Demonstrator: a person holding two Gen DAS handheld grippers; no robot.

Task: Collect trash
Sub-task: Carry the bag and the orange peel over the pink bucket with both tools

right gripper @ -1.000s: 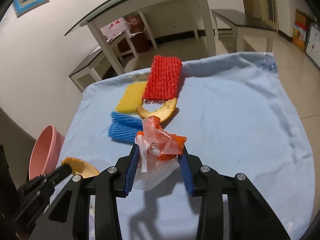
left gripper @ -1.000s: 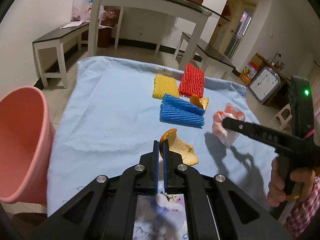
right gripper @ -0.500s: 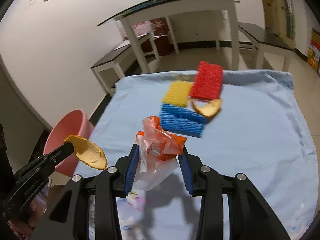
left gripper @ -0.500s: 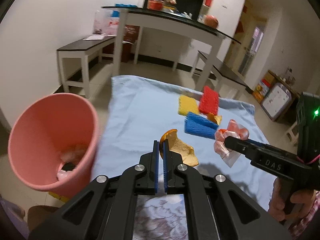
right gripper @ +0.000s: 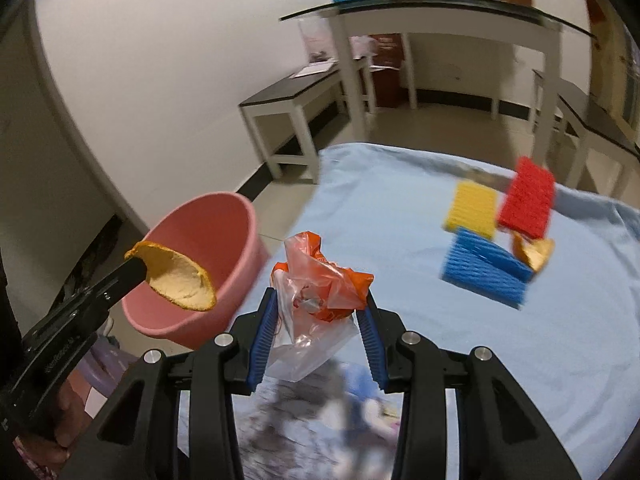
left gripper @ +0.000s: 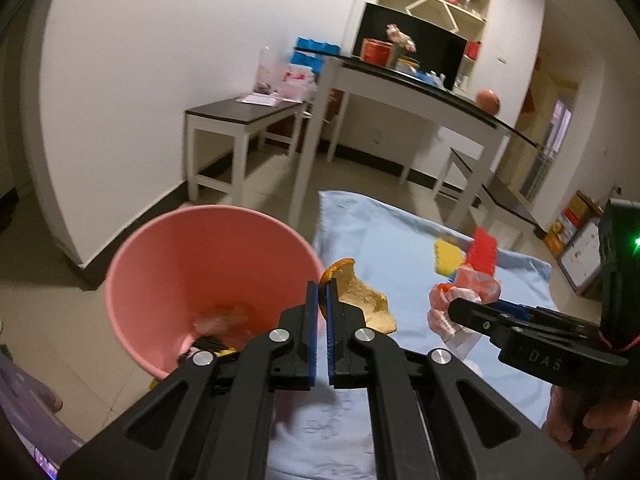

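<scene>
Left gripper (left gripper: 323, 294): fingers nearly shut, pinching an orange peel (left gripper: 362, 300) now just beside the pink bin's (left gripper: 168, 264) rim, no longer over the blue cloth (right gripper: 400, 200). Right gripper (right gripper: 318, 322): fingers partly open, clamping a crumpled plastic bag (right gripper: 320, 284), grip unchanged.

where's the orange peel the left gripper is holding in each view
Left wrist: orange peel at centre, clamped at the left gripper tips.
Right wrist: peel at left, in front of the bucket.
Shared landmark: pink bucket beside the blue cloth.
</scene>
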